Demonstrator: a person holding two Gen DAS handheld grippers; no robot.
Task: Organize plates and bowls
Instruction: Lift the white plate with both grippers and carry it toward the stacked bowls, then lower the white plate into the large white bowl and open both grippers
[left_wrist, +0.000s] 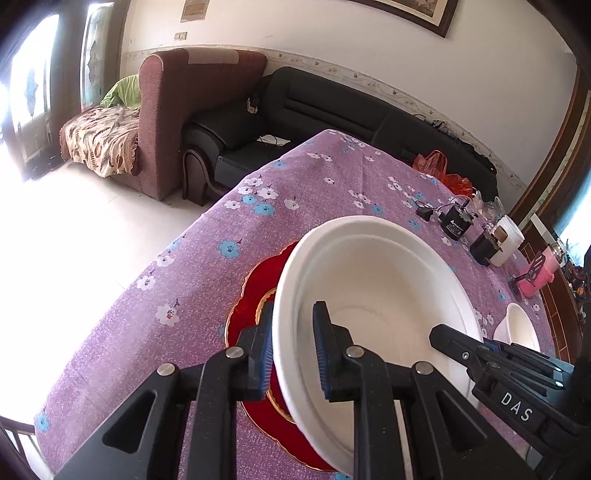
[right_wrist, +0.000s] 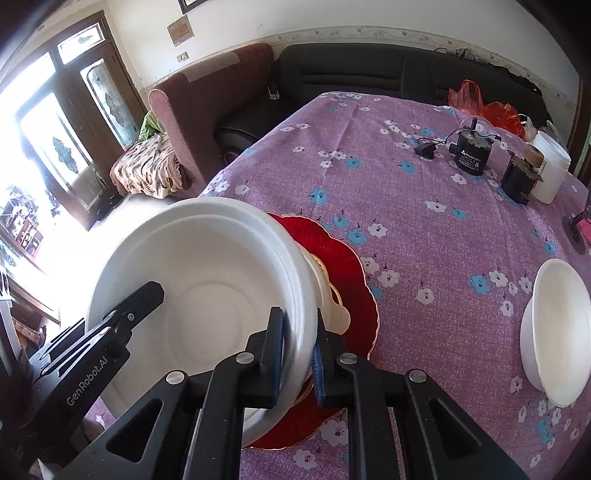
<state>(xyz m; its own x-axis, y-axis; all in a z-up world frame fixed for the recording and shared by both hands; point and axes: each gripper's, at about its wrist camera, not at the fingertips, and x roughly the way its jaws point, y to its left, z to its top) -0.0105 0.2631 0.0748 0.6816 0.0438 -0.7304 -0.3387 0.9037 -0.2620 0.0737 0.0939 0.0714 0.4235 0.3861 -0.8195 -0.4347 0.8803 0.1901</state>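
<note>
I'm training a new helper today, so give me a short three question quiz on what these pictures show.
1. True or false: both tools grip the rim of the same big white bowl.
2. What lies directly under that bowl: A) a red plate, B) a black tray, C) a folded towel?
3. Fill in: a second, smaller white bowl sits alone on the purple ____.

Key:
1. True. The left tool pinches one side of the rim and the right tool pinches the opposite side.
2. A, the red plate with a gold edge.
3. Tablecloth.
</note>
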